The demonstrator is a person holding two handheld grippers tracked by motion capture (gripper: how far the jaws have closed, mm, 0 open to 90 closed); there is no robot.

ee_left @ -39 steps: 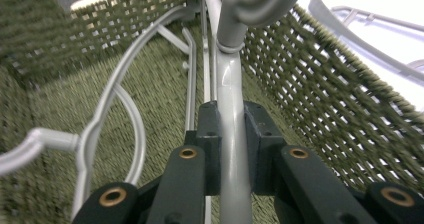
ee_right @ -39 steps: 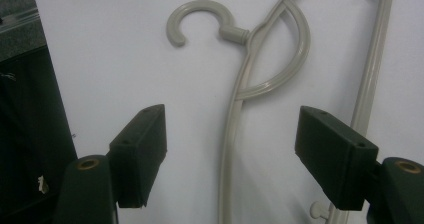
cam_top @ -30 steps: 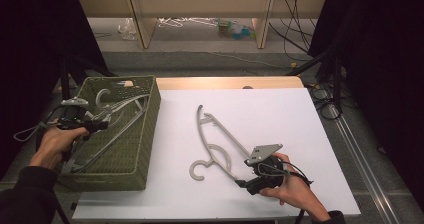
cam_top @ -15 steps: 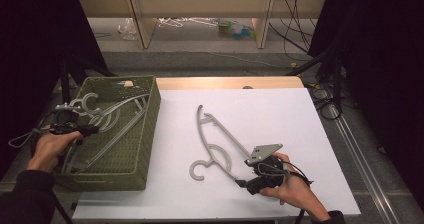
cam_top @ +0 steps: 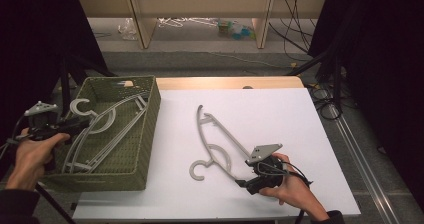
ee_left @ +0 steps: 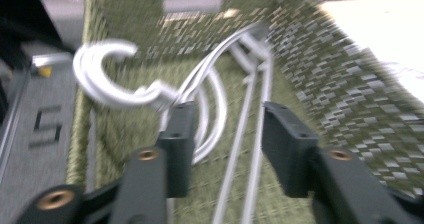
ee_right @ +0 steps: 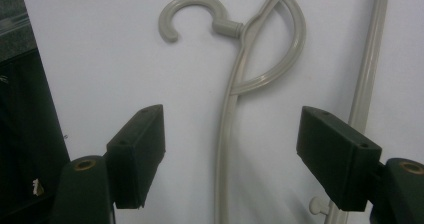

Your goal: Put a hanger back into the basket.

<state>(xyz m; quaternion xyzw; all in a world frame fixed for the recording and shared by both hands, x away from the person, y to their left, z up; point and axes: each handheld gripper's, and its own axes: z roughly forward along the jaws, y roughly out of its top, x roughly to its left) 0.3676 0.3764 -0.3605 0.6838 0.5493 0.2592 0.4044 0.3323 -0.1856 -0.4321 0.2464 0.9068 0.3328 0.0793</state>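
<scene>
High view: basket (cam_top: 145, 134), left of frame, holds white hangers (cam_top: 100, 129); left gripper (cam_top: 75, 125) at its left rim, jaws just opening to release. Grey hanger (cam_top: 220, 144) lies centre on table (cam_top: 300, 114).

Left gripper view: jaws apart, hanger hook (ee_left: 107, 79) free beyond them.

Right gripper view: right gripper (ee_right: 230, 149) wide, straddling the grey hanger's arm, pads clear, placed to grasp.

The hanger (cam_top: 218, 143) on the white, matt, smooth tabletop (cam_top: 280, 114) looks like smooth grey plastic with a slight shine, the basket (cam_top: 145, 129) is a rough woven olive-green material, and the hanger in the basket (cam_top: 100, 126) looks like pale, smooth plastic too.
</scene>
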